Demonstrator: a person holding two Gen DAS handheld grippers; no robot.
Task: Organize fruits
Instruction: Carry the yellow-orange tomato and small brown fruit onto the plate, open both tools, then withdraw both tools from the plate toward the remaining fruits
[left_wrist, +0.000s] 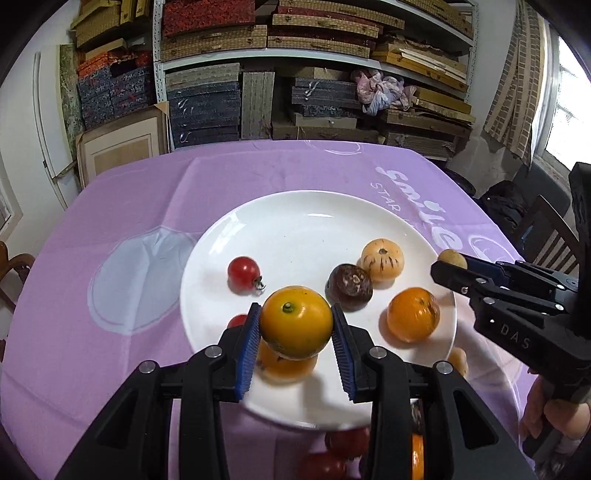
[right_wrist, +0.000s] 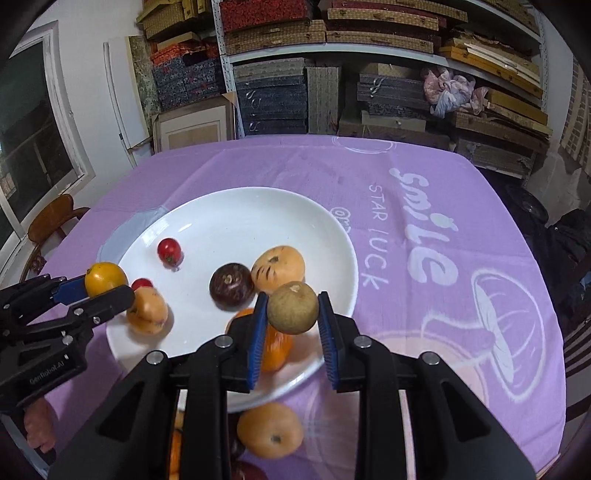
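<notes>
A white plate (left_wrist: 295, 218) lies on the purple tablecloth and also shows in the right wrist view (right_wrist: 236, 210). My left gripper (left_wrist: 296, 325) is shut on a yellow-orange citrus fruit (left_wrist: 295, 321), held above the plate's near edge; it also shows in the right wrist view (right_wrist: 105, 278). My right gripper (right_wrist: 291, 314) is shut on a small brown longan (right_wrist: 292, 307), over the plate's right rim; it also shows in the left wrist view (left_wrist: 452, 259). On the plate lie a cherry tomato (left_wrist: 243, 271), a dark purple fruit (left_wrist: 349, 286), a pale loquat (left_wrist: 382, 259) and an orange (left_wrist: 413, 314).
More fruit lies on the cloth in front of the plate: an orange loquat (right_wrist: 269, 430) and red tomatoes (left_wrist: 347, 441). Shelves stacked with boxes (left_wrist: 295, 74) stand behind the table. Wooden chairs stand at the left (right_wrist: 51, 221) and right (left_wrist: 546, 232).
</notes>
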